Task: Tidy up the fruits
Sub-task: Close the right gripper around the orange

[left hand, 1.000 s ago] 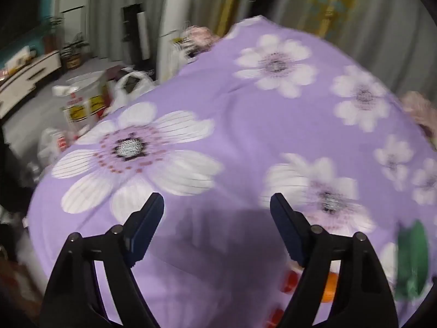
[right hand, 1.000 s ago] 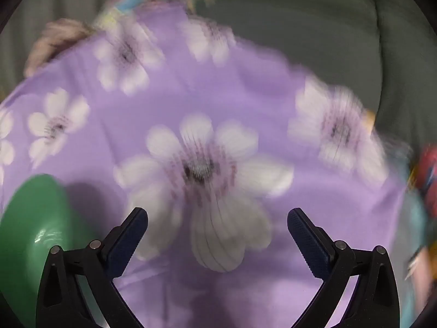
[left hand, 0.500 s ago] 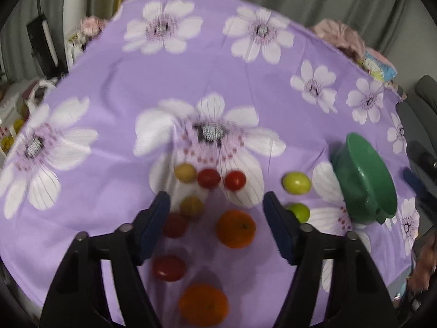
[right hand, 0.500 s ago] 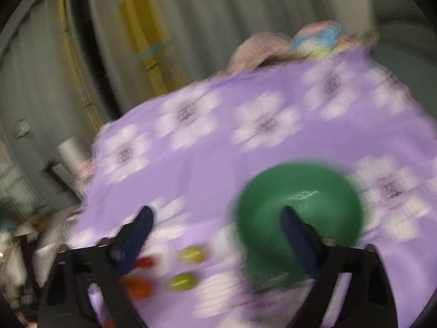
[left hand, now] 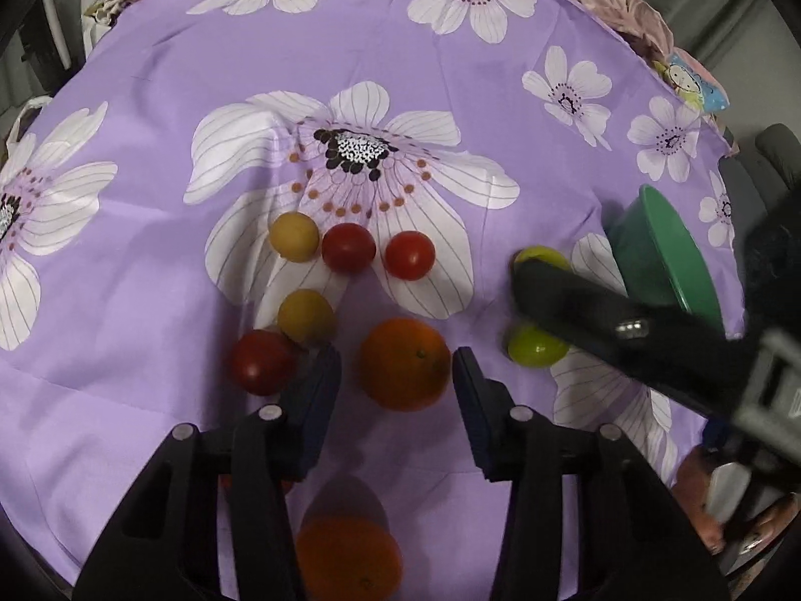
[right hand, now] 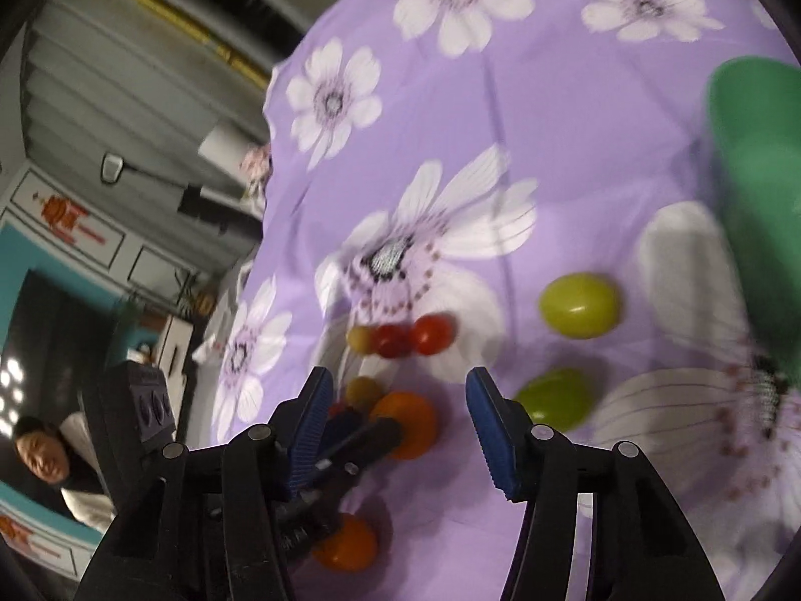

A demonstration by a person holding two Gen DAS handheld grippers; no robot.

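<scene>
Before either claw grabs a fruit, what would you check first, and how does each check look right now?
1. Left gripper lined up on the orange: ok, fruit sits between its jaws, which have just been closing.
2. Pads pressing the orange: not ok, gaps show.
3. Right gripper has a fruit between its jaws: not ok, only cloth there; jaws have been closing.
4. Nearer green fruit reachable: ok, just outside the right jaw.
5. Green bowl upright: cannot tell.
6. Grippers clear of each other: ok, but close.
</scene>
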